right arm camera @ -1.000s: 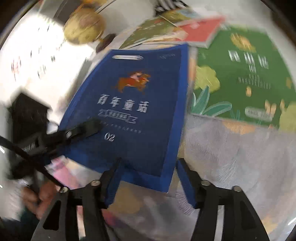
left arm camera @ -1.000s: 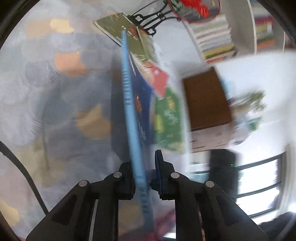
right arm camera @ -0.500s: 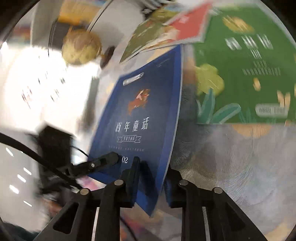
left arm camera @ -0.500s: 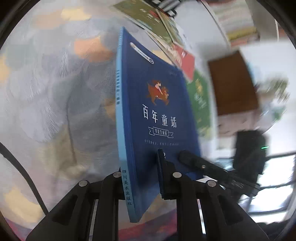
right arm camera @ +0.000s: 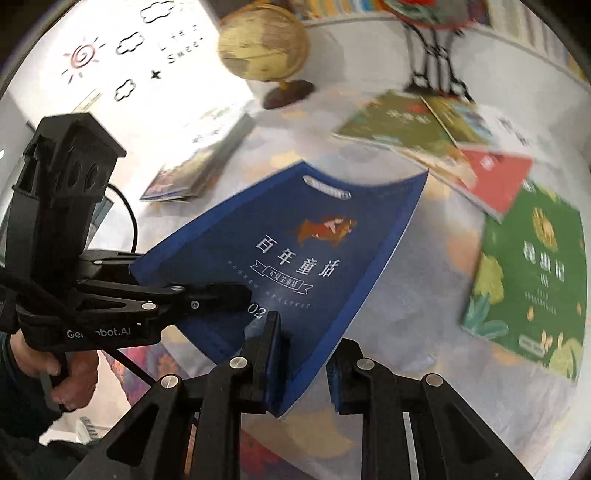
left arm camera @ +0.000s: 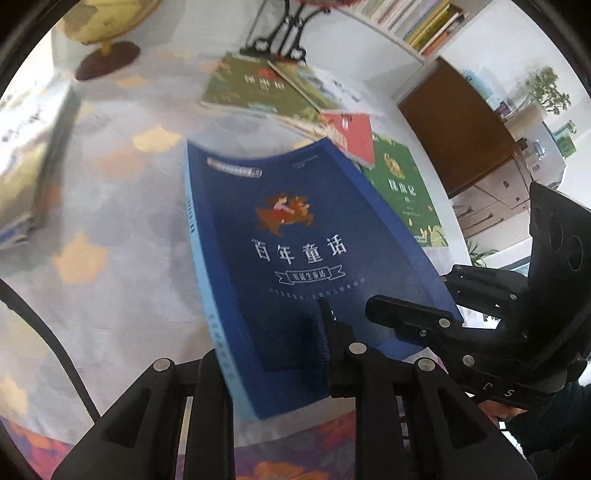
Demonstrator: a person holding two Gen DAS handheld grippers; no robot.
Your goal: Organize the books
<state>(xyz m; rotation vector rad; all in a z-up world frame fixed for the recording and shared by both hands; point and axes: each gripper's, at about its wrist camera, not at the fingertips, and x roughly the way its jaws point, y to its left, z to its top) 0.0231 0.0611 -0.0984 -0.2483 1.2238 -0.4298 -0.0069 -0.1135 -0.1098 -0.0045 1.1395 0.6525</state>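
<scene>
one blue book [left arm camera: 295, 258] held up off the table [left arm camera: 122, 229], cover facing up, tilted, between both grippers. cover reads "百年童话", a banner line below it too blurred to be sure, a small rider-on-horse picture, and "02" near the bottom edge in the right view. pale blue spine has writing, unreadable.

left gripper [left arm camera: 273, 354] clamped on the book's near edge by the spine, one finger on the cover, the other behind. right gripper [right arm camera: 299, 354] at the near corner on the page-edge side: left pad pressed on the cover, right pad looks slightly off the page edge, so cannot tell if it is really pinching. left tool's side label reads "Ge…nbot.AI", partly hidden.

on the table beyond: one green book [right arm camera: 532, 273] lying flat, title blurred; one red book [right arm camera: 495, 177] overlapping a loose pile [right arm camera: 406, 125] of about three more, olive and white covers. a separate stack [right arm camera: 195, 170] of thin books at the left. one globe [right arm camera: 262, 44] on a brown base, one black metal stand [right arm camera: 436, 66]. white board behind with sun and cloud doodles. one shelf [left arm camera: 417, 22] row of upright books.
</scene>
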